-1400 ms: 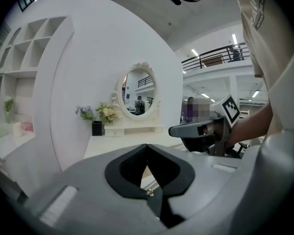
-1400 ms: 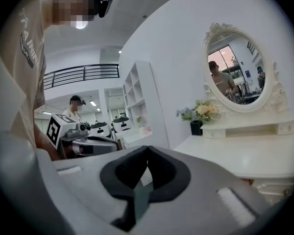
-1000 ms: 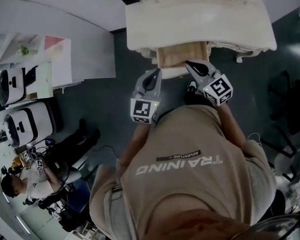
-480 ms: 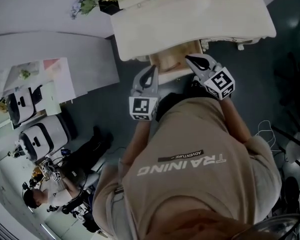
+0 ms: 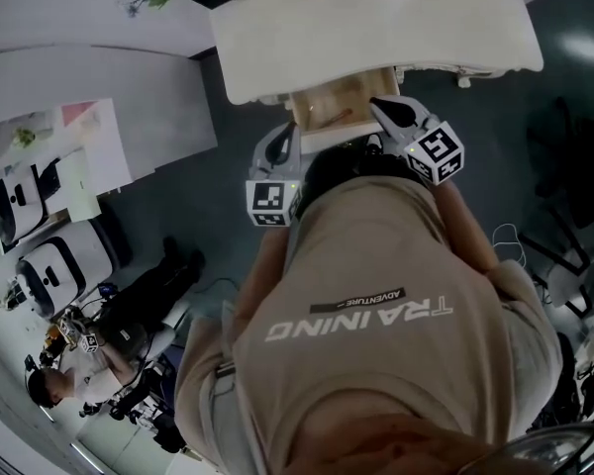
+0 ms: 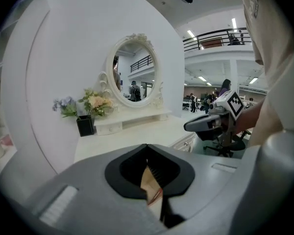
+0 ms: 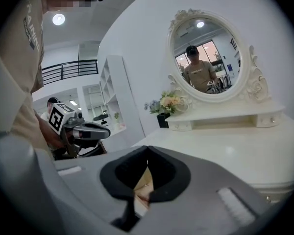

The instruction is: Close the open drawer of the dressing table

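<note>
Two jaw pairs pressed together: left gripper (image 5: 284, 134) and right gripper (image 5: 380, 106) sit at the pale wooden drawer (image 5: 335, 103).

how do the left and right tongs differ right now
Left tongs sit by the drawer's left front corner, right tongs by its right. Left tongs point nearly straight ahead; right tongs angle inward. Both are shut, holding nothing.
</note>
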Demonstrator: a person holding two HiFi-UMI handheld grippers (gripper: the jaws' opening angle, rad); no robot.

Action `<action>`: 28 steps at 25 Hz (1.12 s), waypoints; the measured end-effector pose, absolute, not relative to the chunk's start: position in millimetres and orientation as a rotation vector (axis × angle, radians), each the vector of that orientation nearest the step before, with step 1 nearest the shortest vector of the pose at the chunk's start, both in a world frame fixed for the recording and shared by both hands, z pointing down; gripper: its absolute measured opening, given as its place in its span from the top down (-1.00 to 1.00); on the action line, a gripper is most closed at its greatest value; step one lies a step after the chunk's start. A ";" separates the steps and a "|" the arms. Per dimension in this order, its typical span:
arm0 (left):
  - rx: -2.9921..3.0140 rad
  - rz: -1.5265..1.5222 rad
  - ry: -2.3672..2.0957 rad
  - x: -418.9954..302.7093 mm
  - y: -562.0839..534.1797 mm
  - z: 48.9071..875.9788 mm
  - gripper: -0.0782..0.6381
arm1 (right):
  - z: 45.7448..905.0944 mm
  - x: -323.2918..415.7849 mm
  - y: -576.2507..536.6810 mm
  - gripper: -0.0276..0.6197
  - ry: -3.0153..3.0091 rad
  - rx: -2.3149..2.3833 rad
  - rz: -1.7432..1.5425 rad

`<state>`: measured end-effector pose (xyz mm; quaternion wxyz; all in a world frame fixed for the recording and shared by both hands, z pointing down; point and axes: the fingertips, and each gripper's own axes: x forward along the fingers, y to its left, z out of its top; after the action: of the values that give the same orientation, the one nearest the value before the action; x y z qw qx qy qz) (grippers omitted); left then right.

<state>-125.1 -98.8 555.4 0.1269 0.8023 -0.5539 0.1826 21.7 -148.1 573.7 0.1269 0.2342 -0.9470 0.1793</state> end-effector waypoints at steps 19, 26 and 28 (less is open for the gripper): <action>1.947 0.677 -1.367 -191.6 -21.9 735.9 0.76 | 743.1 42.3 -84.3 0.92 -2.336 0.482 0.668; 1.861 0.786 -1.251 -193.9 13.2 790.7 0.76 | 797.9 92.9 -16.2 0.92 -2.177 0.417 0.816; 1.812 0.783 -1.231 -196.8 18.3 802.1 0.76 | 808.4 107.1 -18.7 0.92 -2.127 0.538 0.942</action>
<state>-196.8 18.3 802.1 0.3964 0.7151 -0.4858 0.3091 107.1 -18.7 808.4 0.3681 0.2094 -0.8283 0.3669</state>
